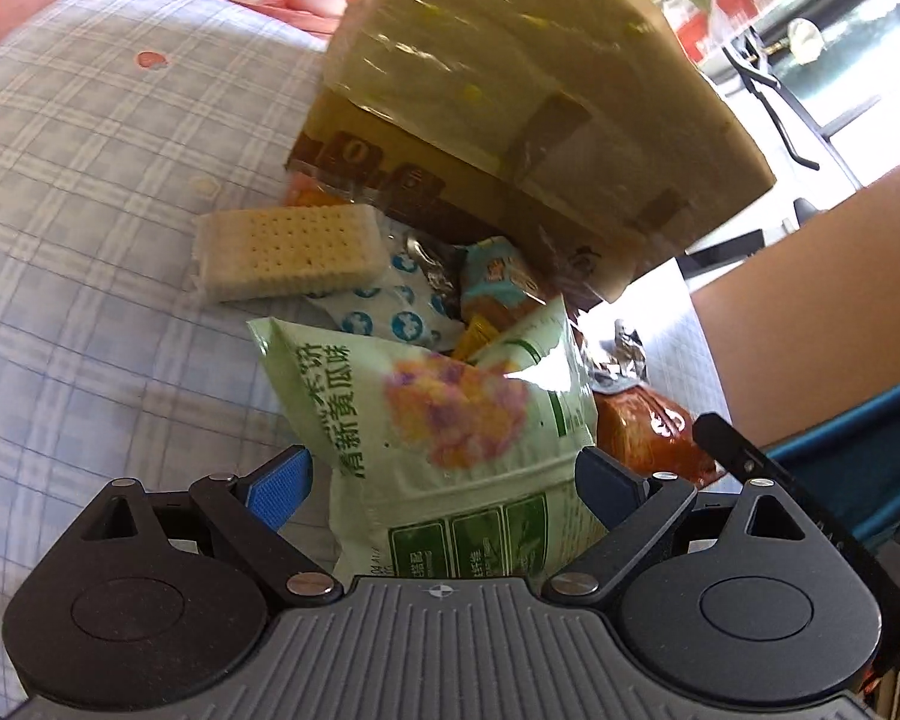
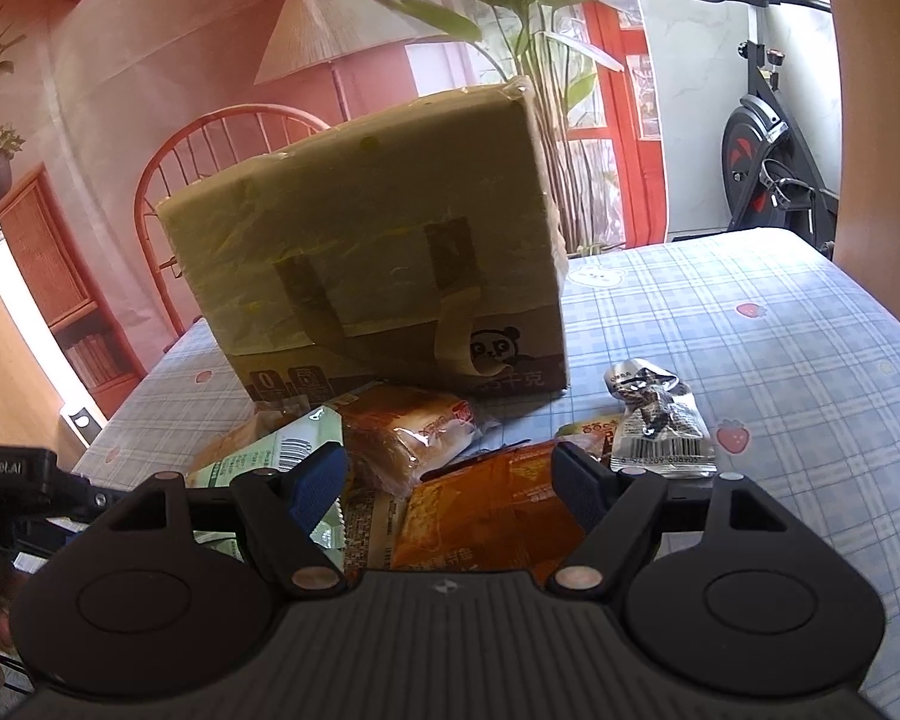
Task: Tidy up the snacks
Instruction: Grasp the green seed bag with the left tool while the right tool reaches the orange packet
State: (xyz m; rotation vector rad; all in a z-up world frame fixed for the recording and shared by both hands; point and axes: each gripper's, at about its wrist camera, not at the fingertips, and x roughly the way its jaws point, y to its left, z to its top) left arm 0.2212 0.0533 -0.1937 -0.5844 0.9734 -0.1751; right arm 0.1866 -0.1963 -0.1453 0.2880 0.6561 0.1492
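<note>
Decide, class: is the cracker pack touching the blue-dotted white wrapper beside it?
Touching. The left wrist view shows the cracker pack lying with its right end overlapping the blue-dotted wrapper, no gap between them.

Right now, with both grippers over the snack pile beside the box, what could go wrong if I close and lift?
1. The left gripper stands open around the green puffed-snack bag, which leans on other packets; lifting may drag the orange packet along.
2. The right gripper straddles overlapping packets; closing could pinch two at once.
3. The silver sachet lies loose nearby; a sweep might knock it.
</note>
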